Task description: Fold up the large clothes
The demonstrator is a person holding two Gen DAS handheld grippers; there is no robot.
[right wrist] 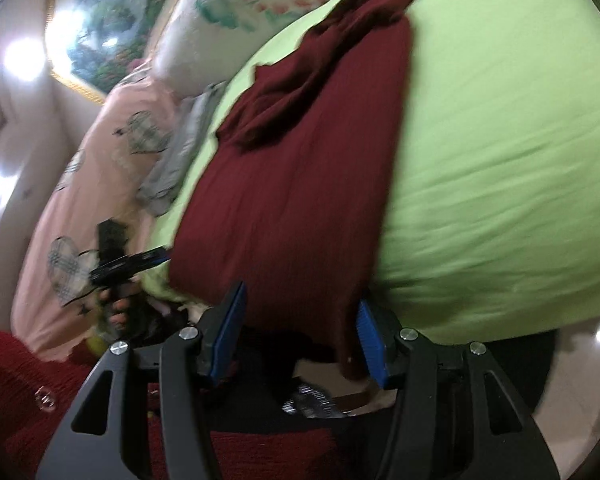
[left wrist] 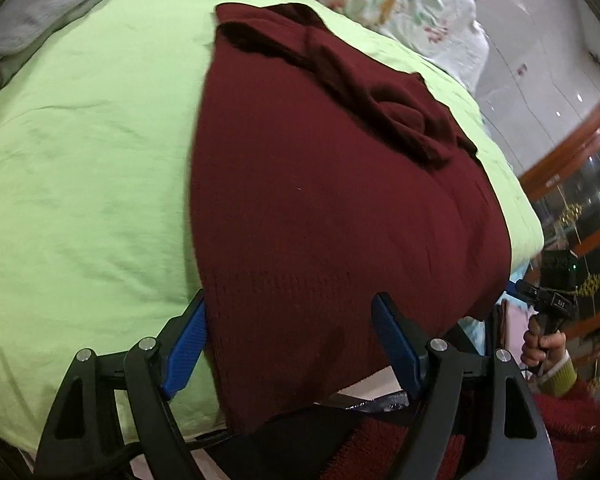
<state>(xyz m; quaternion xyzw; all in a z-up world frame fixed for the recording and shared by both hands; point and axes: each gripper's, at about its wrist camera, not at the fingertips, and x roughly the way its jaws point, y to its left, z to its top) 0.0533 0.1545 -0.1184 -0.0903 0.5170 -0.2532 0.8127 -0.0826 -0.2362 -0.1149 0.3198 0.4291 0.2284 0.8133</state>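
Along the near edge of the green bed (left wrist: pixel 80 152), a soft, limp maroon sweater (left wrist: pixel 320 200) lies lengthwise, its hem corners between the wide-open, empty left gripper (left wrist: pixel 288 340) and right gripper (right wrist: pixel 300 332), likely best pinched there.

The sweater (left wrist: pixel 340 208) is a dark maroon knit garment, laid lengthwise on the sheet (left wrist: pixel 92 152) with its hem draped over the near bed edge. The body lies mostly flat, folded to a narrow panel with straight side edges. At the far end, a sleeve lies bunched and creased diagonally across the upper part (right wrist: pixel 340 40).
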